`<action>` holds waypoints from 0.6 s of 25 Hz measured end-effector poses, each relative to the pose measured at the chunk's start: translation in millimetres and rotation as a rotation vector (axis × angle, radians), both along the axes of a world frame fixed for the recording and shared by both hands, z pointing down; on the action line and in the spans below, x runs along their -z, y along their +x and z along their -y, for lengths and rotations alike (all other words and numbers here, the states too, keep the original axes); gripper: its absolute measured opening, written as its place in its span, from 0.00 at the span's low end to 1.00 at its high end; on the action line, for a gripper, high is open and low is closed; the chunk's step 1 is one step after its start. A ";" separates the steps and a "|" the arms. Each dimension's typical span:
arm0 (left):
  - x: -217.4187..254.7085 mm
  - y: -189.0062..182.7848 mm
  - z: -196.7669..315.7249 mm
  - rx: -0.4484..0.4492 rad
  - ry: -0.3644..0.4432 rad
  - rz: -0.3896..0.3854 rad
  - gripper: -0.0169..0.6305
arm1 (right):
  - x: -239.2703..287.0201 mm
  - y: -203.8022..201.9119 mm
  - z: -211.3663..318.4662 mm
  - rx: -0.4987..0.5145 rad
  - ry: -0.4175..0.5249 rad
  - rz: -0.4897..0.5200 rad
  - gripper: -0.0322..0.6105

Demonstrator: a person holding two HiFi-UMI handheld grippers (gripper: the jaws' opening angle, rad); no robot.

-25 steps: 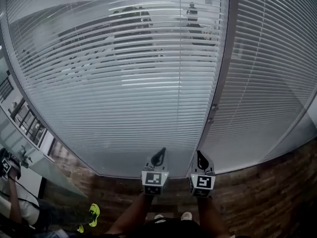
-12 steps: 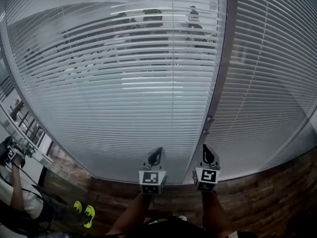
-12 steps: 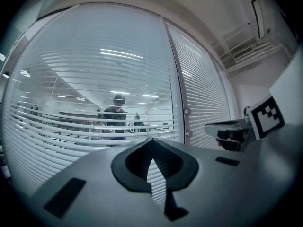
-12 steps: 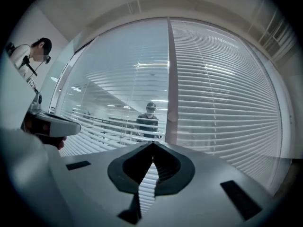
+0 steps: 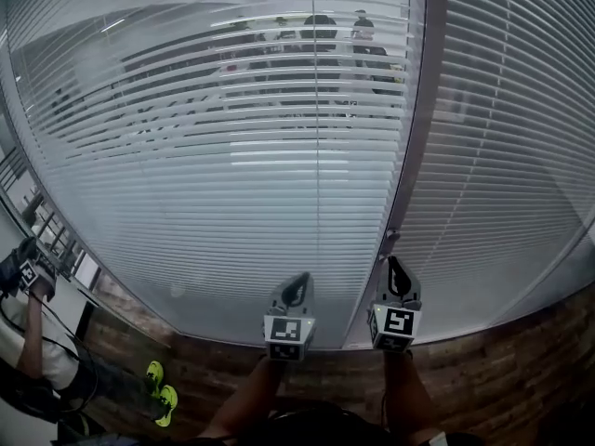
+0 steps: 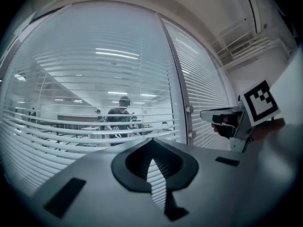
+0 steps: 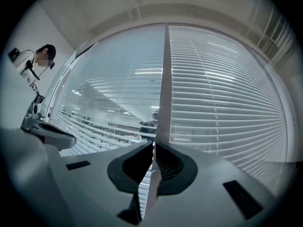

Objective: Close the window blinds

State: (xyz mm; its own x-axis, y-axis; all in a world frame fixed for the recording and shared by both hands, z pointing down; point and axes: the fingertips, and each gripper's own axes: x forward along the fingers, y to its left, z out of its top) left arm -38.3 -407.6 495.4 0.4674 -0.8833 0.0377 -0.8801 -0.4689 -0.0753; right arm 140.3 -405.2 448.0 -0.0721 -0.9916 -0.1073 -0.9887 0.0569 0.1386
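The blinds [image 5: 232,184] fill the window ahead of me: on the left panel the slats stand tilted apart and I see a room through them, while the right panel [image 5: 502,156] looks closed. A grey post [image 5: 420,110] divides them. My left gripper [image 5: 298,284] and right gripper [image 5: 397,269] point at the lowest slats, either side of the post, fingers [image 7: 135,167] pressed together on nothing

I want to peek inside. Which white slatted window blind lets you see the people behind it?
The left white slatted blind: its slats are tilted open, so people show through. The right blind has its slats shut.
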 end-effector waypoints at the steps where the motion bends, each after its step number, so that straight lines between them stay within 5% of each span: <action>1: 0.1 -1.4 -4.1 -0.003 -0.016 -0.001 0.02 | 0.7 -3.2 -3.2 0.002 -0.007 -0.007 0.06; 15: -7.5 36.3 19.7 -0.030 -0.023 -0.002 0.02 | 20.7 32.5 64.2 -0.016 -0.044 0.005 0.26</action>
State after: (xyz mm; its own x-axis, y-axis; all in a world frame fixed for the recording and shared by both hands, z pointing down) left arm -2.0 -427.2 502.8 0.4935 -0.8679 0.0571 -0.8658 -0.4965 -0.0622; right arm 172.8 -469.5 427.3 -0.0561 -0.9964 -0.0637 -0.9902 0.0473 0.1315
